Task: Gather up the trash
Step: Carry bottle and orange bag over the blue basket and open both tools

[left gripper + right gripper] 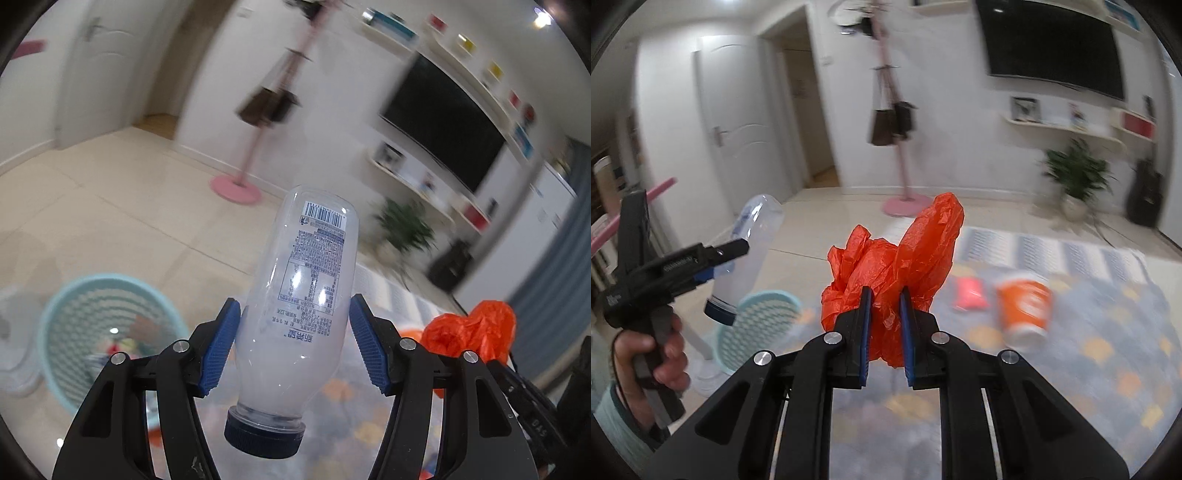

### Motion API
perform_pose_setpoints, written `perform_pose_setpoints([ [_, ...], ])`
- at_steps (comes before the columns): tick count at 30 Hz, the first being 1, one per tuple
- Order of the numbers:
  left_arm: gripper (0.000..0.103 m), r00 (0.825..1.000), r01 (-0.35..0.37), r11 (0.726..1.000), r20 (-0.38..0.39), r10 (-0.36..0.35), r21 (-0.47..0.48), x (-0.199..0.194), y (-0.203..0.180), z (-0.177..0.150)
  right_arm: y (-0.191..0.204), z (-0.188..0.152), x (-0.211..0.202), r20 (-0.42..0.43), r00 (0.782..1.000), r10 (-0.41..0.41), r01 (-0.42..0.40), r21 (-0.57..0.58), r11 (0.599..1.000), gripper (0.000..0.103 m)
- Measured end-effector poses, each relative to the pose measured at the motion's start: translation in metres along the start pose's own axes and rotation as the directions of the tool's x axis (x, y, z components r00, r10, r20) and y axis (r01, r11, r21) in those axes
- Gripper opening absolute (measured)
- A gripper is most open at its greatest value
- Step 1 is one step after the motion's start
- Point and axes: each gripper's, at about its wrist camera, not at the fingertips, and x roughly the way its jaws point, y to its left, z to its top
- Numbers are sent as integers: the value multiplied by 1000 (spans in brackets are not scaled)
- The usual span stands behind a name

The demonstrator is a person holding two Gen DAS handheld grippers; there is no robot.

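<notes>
A: While we check both views: left gripper [293, 341] has its blue pads clamped on the clear plastic bottle [301, 295], centre of the left wrist frame, dark cap toward the camera, base pointing away, printed label and barcode facing us.

B: Agreed. Right gripper [884, 334] is pinched nearly closed on the crumpled orange plastic bag [892, 269], centre of the right wrist frame, bag bunched up above the pads.

A: What do we get in only one view? Right wrist alone shows the person's hand [659, 354] on the left gripper's handle at lower left, plus the orange paper cup [1025, 306] lying on its side and a pink packet [969, 293] beside it, both on the patterned rug [1108, 332] at right.

B: The left wrist alone shows the basket's inside, with blurred items at the bottom. We can't tell what they are.

A: Counts: one bottle, one bag, one cup, one pink packet, one teal basket [55, 325], lower left in both frames, on the tile floor.

B: Also one pink coat stand [903, 177] and one potted plant [1076, 177], background. The bag shows in the left wrist view too, lower right edge.
</notes>
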Motion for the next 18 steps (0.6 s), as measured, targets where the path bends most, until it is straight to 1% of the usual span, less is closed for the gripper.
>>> perform_pose_setpoints([
  [2,59,999,-41,998,13,41,-49,-9,26,5,29,8,20,-9,999,39,-40,-29,999,12],
  [4,59,996,-88,990,2,88,-108,-12,54,7,51,12,37,-22,998,55,-56,-46,997,12],
  [6,59,994,-106,977,-24,104,-187,-11,83,4,73,13,55,-48,994,99,-102,-48,994,12],
  [8,59,992,-124,964,-49,115,-237,-10,105,2,90,13,74,-70,990,125,-129,-51,990,12],
  [9,59,989,-146,958,-55,137,-246,-9,117,1,102,12,88,-87,986,142,-147,-55,988,12],
  [12,59,977,-212,951,-71,201,-224,-7,139,-2,123,7,125,-147,973,175,-185,-55,981,12],
  [14,59,970,-238,943,-97,221,-231,-2,154,-7,136,-3,150,-187,966,181,-195,-56,979,12],
  [16,59,960,-270,932,-137,242,-241,5,170,-12,145,-11,169,-217,958,186,-201,-49,978,12],
  [18,59,950,-300,922,-165,265,-244,10,187,-15,152,-24,191,-254,948,195,-205,-17,979,12],
])
